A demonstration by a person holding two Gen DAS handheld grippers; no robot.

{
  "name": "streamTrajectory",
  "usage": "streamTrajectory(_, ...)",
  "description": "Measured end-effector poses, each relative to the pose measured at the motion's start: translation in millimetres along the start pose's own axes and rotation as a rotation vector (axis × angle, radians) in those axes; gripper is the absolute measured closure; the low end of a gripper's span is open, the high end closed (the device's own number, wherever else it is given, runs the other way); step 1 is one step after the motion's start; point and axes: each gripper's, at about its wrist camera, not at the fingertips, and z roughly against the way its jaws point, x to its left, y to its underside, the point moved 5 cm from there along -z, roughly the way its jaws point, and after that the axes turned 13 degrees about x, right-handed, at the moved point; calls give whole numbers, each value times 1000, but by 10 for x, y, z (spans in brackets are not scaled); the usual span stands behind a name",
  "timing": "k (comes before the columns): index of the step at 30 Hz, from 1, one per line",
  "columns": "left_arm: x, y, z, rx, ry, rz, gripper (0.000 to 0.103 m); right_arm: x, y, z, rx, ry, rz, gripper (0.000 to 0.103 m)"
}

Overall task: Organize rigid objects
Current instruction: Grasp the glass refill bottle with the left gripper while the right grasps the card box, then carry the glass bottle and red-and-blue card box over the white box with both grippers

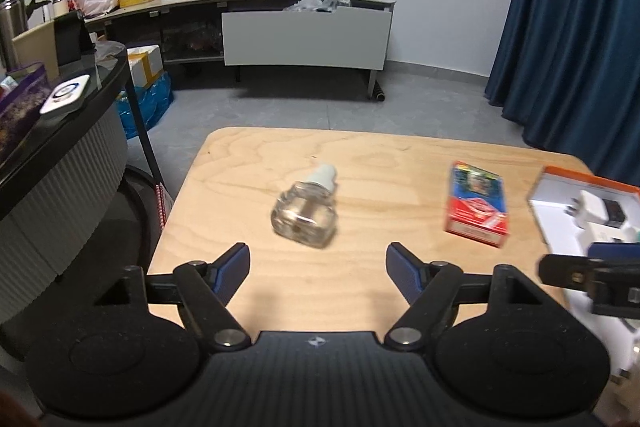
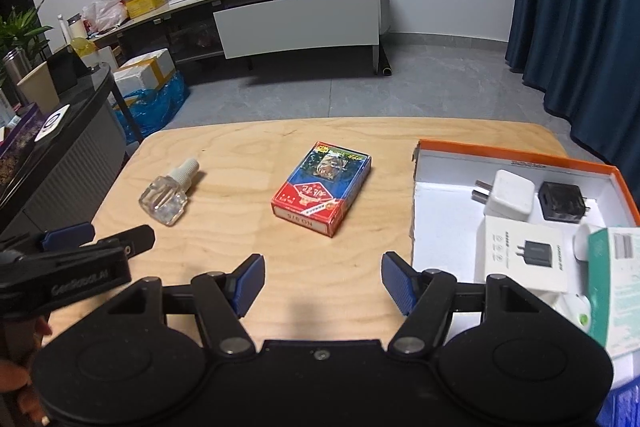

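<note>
Left gripper [image 1: 318,269], jaws parted with nothing between them, hovers over the light plywood counter [image 1: 248,163]; the clear glass bottle with a white cap [image 1: 306,213] lies on its side just ahead of the blue pads, untouched. Right gripper [image 2: 323,281], likewise agape and empty, faces the red-and-blue card box [image 2: 322,189] lying flat just beyond its fingertips. Beside it, to the right, sits the orange-rimmed white cardboard tray [image 2: 520,157] holding a white charger [image 2: 510,201], a black charger [image 2: 562,203] and small cartons.
</note>
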Motion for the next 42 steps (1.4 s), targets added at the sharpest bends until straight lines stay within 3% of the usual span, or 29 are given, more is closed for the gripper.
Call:
streamTrajectory(7,95,-227,-419,15,-17,-58,25,-49,-164,-256,26,-9,-33,25)
streamTrajectory(10,88,-256,-539,29,-7,-83,30,-63,-241,-371,42,-25,-66,25)
streamTrajectory(11,83,-257,-563,31,-5,-90,39,-62,-267,-410,47,-31,-76,25)
streamTrajectory(14,72,-251,-568,11,5,-102,51,-54,-357,-525,60,-27,-107,25)
streamTrajectory(19,75,-233,-515,3,14,-80,51,-55,-520,-716,73,-12,-175,23)
streamTrajectory(22,69,-241,-460,-4,8,-58,52,-34,-621,-828,75,-5,-225,18)
streamTrajectory(29,38,-284,-373,-15,0,-31,51,100,-793,-1047,89,150,-200,12)
streamTrajectory(30,37,-282,-359,-17,2,-26,51,118,-792,-1060,84,166,-184,14)
streamTrajectory(31,36,-275,-345,-18,5,-22,52,141,-786,-1043,64,167,-164,30)
streamTrajectory(32,36,-268,-333,-18,6,-16,51,157,-773,-1030,55,179,-147,32)
streamTrajectory(42,-31,-180,-61,-38,10,10,52,197,-420,-593,14,109,-31,32)
